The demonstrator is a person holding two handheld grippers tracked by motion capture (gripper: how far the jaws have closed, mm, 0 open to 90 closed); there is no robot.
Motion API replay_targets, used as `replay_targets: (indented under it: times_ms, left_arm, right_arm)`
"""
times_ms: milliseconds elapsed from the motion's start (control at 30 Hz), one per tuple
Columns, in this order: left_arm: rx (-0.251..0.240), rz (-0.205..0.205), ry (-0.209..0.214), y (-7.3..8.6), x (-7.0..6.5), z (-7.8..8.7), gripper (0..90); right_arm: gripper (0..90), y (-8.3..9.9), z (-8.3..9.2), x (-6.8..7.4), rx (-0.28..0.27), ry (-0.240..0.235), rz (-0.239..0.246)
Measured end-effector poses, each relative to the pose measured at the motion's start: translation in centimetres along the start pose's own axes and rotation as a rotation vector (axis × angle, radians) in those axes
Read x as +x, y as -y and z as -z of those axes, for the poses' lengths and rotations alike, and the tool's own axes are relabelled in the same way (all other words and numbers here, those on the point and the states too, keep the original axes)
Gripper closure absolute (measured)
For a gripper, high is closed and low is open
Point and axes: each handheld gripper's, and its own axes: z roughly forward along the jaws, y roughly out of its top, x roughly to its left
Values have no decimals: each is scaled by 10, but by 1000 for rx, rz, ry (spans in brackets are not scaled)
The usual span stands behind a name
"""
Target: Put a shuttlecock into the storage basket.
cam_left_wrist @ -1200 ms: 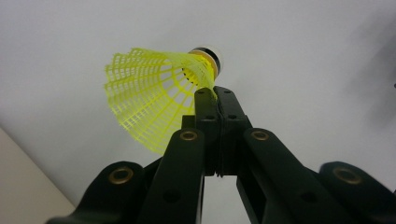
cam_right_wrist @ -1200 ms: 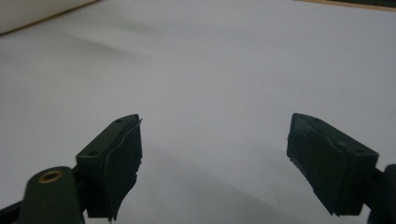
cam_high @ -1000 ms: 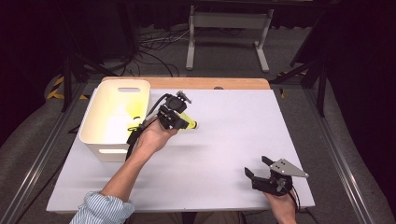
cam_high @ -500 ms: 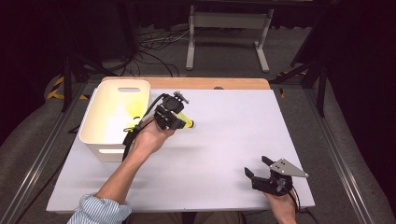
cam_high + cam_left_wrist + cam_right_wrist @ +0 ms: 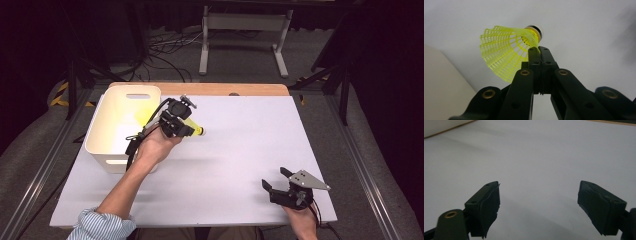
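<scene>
A yellow plastic shuttlecock [image 5: 195, 129] with a white cork tip is pinched by the edge of its mesh skirt in my left gripper [image 5: 181, 125], held above the white table just right of the white bin [image 5: 107, 120]. In the left gripper view the jaws are pressed together on the skirt's edge, my left gripper [image 5: 539, 48] is shut, and the shuttlecock [image 5: 504, 55] fans out to the left with its cork pointing away. My right gripper [image 5: 274, 178] rests near the table's front right corner. Its jaws stand wide apart with nothing between them, as the right gripper view [image 5: 539, 192] shows.
The white sheet [image 5: 240, 130] covers the table, with a wooden strip [image 5: 225, 89] along its far edge. The bin's pale wall [image 5: 441, 82] lies to the lower left of the left gripper. Cables and a metal stand [image 5: 242, 30] are on the floor beyond the table.
My left gripper with the shuttlecock has drifted slightly left, toward the bin. The right gripper has stayed where it was.
</scene>
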Motion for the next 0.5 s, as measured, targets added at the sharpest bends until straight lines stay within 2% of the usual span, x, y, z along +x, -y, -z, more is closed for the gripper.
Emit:
replay_targets:
  times_ms: [500]
  left_arm:
    - [-17,9,11,0,7,10,897]
  right_arm:
    - [184,0,0,0,-2,-1,-1]
